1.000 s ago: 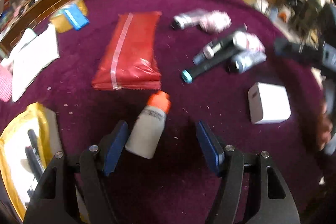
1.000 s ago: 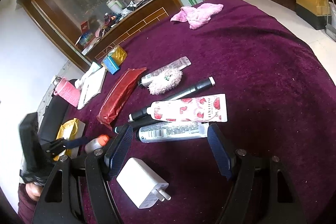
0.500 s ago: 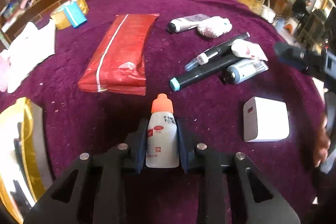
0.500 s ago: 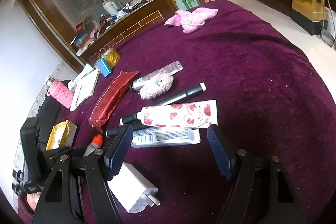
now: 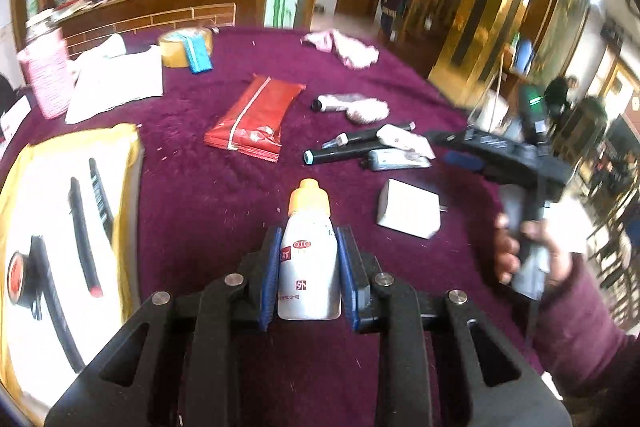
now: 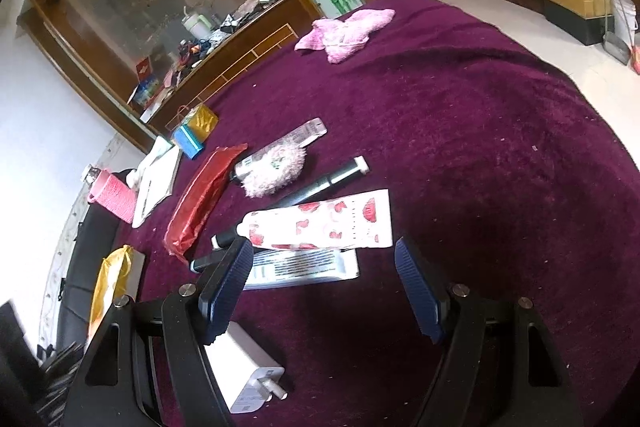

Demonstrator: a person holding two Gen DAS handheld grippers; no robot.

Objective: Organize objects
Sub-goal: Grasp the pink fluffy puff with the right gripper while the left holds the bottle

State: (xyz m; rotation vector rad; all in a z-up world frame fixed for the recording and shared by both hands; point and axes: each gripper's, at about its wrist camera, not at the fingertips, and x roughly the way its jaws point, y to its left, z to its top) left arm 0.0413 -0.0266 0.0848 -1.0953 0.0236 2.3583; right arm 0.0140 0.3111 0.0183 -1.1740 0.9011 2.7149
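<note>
My left gripper (image 5: 308, 259) is shut on a small white bottle with an orange cap (image 5: 308, 251) and holds it above the purple tablecloth (image 5: 208, 203). To its left lies a yellow-rimmed box (image 5: 128, 163) with pens and a red-topped item inside. My right gripper (image 6: 324, 267) is open and empty, hovering over a silver tube (image 6: 304, 269) and a strawberry-print tube (image 6: 320, 225). A white charger (image 6: 248, 367) lies under its left finger; it also shows in the left wrist view (image 5: 408, 209). The right gripper is seen from the left wrist view (image 5: 464, 159).
A red packet (image 5: 256, 117), black pens (image 5: 344, 151), a fluffy pink item (image 6: 274, 167), a tube under it (image 6: 300, 135), a pink cloth (image 6: 344, 31), a gold tape roll (image 5: 184, 45), white papers (image 5: 116, 81) and a pink bottle (image 5: 46, 75) lie on the table.
My left gripper closed on the white bottle and lifted it, tilting up so the room shows. The right gripper moved slightly forward over the tubes, still open.
</note>
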